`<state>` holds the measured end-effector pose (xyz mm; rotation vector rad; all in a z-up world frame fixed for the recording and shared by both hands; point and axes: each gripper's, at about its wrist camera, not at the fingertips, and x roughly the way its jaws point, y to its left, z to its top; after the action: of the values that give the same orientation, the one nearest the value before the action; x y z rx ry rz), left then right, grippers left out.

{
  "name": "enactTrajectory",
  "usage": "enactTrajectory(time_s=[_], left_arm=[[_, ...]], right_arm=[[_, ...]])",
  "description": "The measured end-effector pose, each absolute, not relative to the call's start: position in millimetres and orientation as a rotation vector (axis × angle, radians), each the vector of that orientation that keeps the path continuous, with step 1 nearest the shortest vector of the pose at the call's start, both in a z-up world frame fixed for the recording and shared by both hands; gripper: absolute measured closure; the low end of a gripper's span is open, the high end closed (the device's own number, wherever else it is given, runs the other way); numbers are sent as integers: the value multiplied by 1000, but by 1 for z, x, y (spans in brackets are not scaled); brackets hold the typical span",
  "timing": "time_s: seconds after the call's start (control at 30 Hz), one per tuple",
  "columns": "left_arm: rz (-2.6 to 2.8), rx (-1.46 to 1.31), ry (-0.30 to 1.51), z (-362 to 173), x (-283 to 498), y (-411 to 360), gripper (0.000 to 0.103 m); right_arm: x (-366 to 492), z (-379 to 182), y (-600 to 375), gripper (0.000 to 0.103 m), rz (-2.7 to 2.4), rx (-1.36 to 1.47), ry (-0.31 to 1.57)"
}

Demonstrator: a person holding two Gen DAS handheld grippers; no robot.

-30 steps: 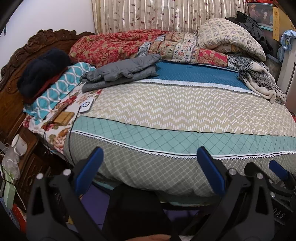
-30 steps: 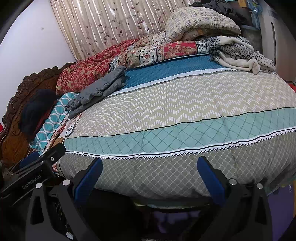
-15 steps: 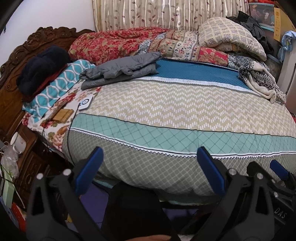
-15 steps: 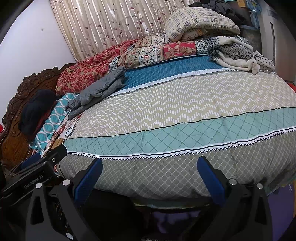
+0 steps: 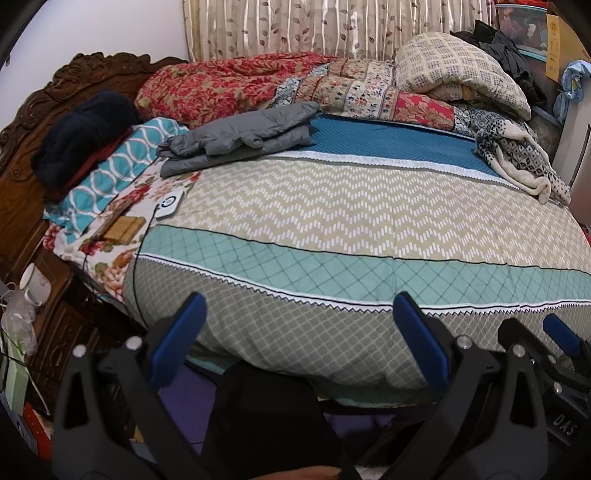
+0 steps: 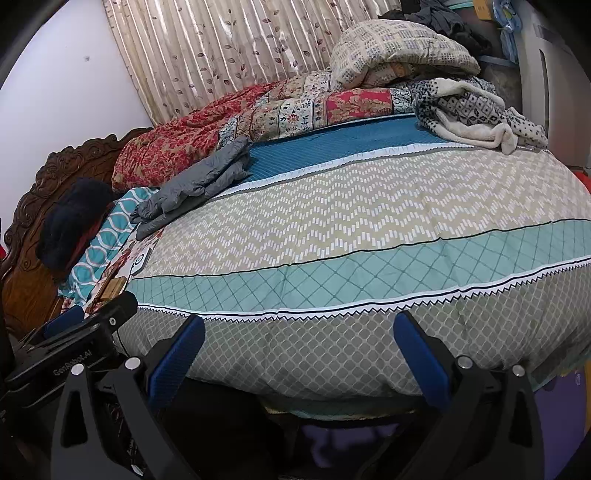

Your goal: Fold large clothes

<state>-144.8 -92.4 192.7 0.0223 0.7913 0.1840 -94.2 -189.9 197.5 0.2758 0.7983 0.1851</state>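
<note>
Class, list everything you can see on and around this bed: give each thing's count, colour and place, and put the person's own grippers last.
striped quilt: 1, beige, teal and blue, spread over the bed
grey jacket: 1, grey, far left of the quilt, roughly folded
red floral quilt: 1, red, heaped along the far side
cream quilt: 1, cream, piled at far right
patterned blanket: 1, navy and white, far right edge
dark bundle: 1, navy, against the headboard
headboard: 1, carved brown wood, left
white controller: 1, left edge of the quilt
mug: 1, white, bedside at left
curtain: 1, beige, leaf print, behind
left gripper: open, empty
right gripper: open, empty
</note>
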Motion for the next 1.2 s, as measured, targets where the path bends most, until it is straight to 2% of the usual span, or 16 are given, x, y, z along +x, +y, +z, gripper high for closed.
enactTrajectory(time_s=[1.2], left_arm=[[192,43,829,189,-137,-86,6]], right_arm=[[-95,203,-197,21,179,260,772]])
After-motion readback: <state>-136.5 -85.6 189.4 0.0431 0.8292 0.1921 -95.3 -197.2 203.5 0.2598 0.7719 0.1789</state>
